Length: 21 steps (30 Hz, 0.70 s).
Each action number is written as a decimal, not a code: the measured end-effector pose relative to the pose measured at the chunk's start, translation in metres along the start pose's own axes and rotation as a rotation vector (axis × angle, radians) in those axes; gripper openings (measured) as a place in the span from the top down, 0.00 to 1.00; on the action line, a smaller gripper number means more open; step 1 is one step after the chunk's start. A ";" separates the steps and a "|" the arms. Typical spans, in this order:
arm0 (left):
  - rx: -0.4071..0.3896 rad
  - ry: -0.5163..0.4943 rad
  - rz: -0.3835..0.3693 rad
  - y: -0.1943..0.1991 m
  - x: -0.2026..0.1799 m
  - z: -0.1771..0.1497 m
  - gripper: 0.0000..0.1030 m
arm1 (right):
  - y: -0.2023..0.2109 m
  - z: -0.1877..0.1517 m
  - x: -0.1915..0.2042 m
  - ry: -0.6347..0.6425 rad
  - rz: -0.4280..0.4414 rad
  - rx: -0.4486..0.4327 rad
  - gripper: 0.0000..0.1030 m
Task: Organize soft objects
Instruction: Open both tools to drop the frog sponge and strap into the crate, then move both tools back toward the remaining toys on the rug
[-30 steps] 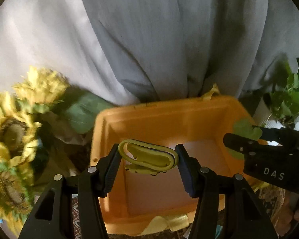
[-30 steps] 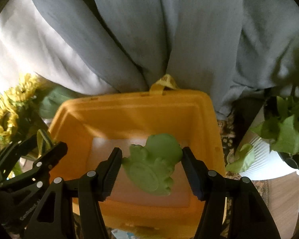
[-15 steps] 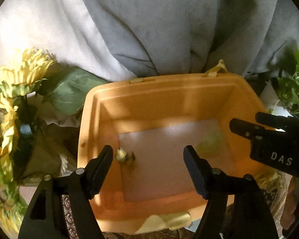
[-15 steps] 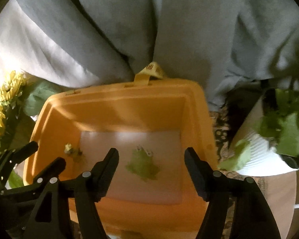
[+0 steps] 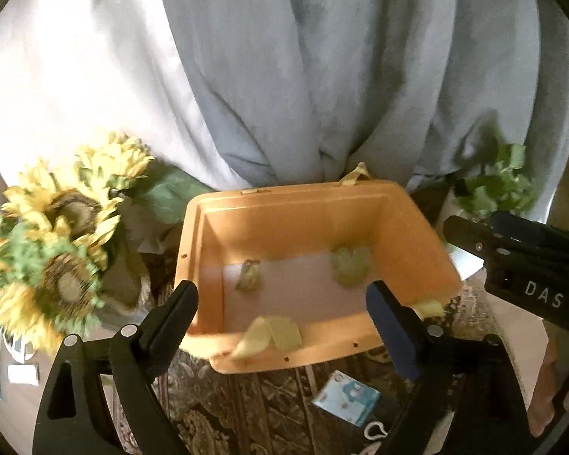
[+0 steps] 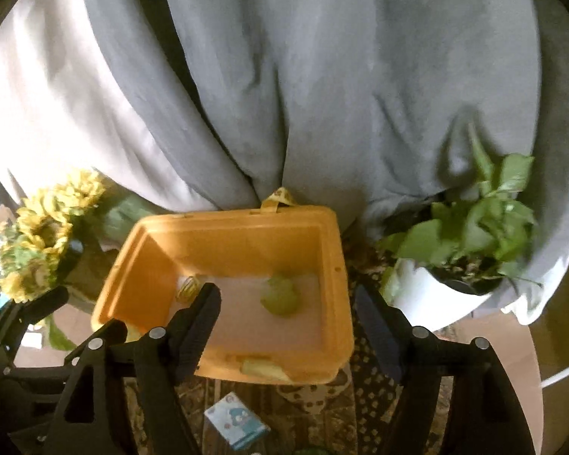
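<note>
Soft toys, two counted, lie on the pale floor of the orange bin (image 5: pixel 406 227): one green toy (image 5: pixel 351 271) toward the bin's right side and one yellow toy (image 5: pixel 249 275) near its left wall. They sit well apart from each other.

From the left wrist view, I read my left gripper (image 5: pixel 282 313) as spread wide with nothing between its fingers. It hangs above the near rim of the bin. The yellow toy shows ahead of it, closer to the left finger; the green toy shows ahead, closer to the right finger. Neither toy touches a finger.

From the right wrist view, my right gripper (image 6: pixel 286 313) also stands wide apart and carries nothing. The green toy (image 6: pixel 280 295) lies in the bin between and beyond its two fingers, roughly centred. The yellow toy (image 6: pixel 189 289) sits just past the tip of the left finger, by the bin (image 6: pixel 337 265) wall; partly blurred, so I cannot tell its shape.

Count of other items: one bunch of sunflowers (image 5: pixel 57 235) left of the bin, one potted plant (image 6: pixel 470 235) in a white pot right of it, one small blue-and-white card (image 6: pixel 237 424) on the patterned cloth (image 5: pixel 269 409) in front of the bin. Grey draped fabric (image 6: pixel 322 94) fills the background behind the bin.

Yellow tags (image 5: pixel 273 335) hang over the bin's near rim; number unclear.
</note>
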<state>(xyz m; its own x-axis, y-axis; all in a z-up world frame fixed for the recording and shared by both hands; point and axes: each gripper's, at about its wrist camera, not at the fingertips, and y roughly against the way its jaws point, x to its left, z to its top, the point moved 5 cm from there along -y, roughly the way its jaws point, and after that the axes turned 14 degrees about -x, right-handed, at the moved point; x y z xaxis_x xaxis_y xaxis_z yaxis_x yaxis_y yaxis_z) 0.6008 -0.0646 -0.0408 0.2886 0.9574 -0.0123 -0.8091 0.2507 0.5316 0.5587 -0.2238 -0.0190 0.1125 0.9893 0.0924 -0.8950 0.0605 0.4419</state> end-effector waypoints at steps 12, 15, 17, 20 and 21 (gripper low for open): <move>-0.099 -0.030 -0.005 0.088 -0.028 -0.017 0.06 | 0.087 -0.029 -0.016 -0.039 -0.024 -0.073 0.23; -0.108 -0.056 -0.009 0.103 -0.037 -0.027 0.06 | 0.107 -0.043 -0.023 -0.075 -0.042 -0.078 0.22; -0.107 -0.062 -0.022 0.110 -0.042 -0.035 0.06 | 0.116 -0.052 -0.027 -0.095 -0.058 -0.075 0.22; -0.100 -0.067 -0.044 0.118 -0.048 -0.046 0.06 | 0.126 -0.067 -0.031 -0.120 -0.074 -0.065 0.22; -0.099 -0.071 -0.049 0.121 -0.050 -0.050 0.06 | 0.129 -0.072 -0.033 -0.130 -0.080 -0.058 0.20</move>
<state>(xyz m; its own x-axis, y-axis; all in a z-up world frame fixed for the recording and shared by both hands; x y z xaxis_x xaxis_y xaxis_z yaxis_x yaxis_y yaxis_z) 0.4632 -0.0755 -0.0183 0.3616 0.9320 0.0257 -0.8386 0.3131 0.4458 0.4087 -0.2392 -0.0296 0.2358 0.9559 0.1750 -0.9041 0.1497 0.4003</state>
